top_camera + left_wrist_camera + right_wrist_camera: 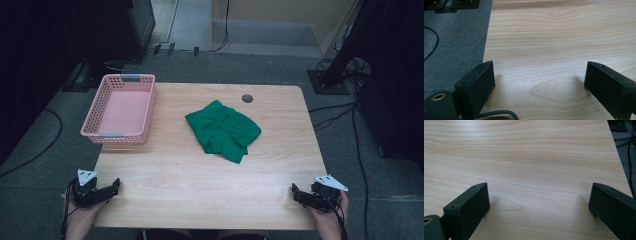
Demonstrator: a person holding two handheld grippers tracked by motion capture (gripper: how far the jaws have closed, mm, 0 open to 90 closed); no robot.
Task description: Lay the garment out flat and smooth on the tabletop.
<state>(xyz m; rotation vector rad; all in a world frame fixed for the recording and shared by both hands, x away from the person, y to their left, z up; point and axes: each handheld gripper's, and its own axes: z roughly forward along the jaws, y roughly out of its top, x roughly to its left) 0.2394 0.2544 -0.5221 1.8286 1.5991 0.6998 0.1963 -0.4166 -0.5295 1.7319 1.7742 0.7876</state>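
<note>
Green cloth (223, 130) is seen bunched up near the middle of the wooden bench (200, 190), a little toward the far side. It is crumpled, not folded flat. A pink basket (121, 108) with small holes in its walls is set on the far left part of the bench, well apart from the cloth. Part of the basket hangs over the left edge. A small dark round spot (247, 98) is seen on the bench just behind the cloth.

The left claw (116, 186) is held at the near left corner of the bench, well apart from the cloth. In the left gripper view its two black jaws are spread wide, and bare wood is seen between them. Nothing is gripped. Grey floor (454, 42) is seen past the bench edge in that view.

The right claw (295, 192) is held at the near right corner, also well apart from the cloth. In the right gripper view its jaws are spread wide too, with bare wood between them. Nothing is gripped there either.

Both claws are pointed inward, toward each other, across the near edge.
</note>
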